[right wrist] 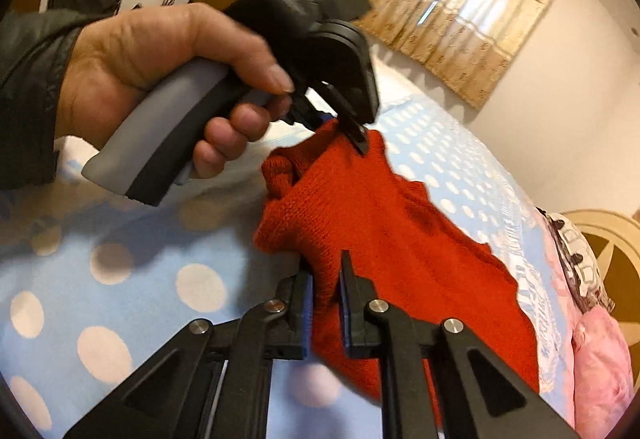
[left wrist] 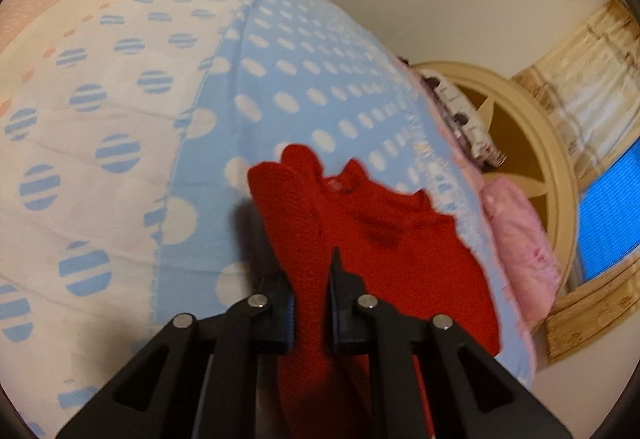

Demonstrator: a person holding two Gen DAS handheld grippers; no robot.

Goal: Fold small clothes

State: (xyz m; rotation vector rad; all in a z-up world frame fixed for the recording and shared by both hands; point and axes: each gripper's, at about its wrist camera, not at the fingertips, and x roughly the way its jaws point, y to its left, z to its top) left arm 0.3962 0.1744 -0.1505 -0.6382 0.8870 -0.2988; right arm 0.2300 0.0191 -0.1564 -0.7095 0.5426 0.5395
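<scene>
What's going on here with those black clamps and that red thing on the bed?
A person is folding a small red knitted garment on a blue spotted blanket using two hand-held grippers. The left gripper and the right gripper are each clamped shut on a part of the red knit. In the right view, the person's hand holds the left gripper's handle.

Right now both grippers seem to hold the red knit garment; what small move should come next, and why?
Probably lift both together and carry the held edge across to fold it. The left gripper and right gripper are each shut on the red sweater, which is bunched and partly raised off the dotted blue blanket.
</scene>
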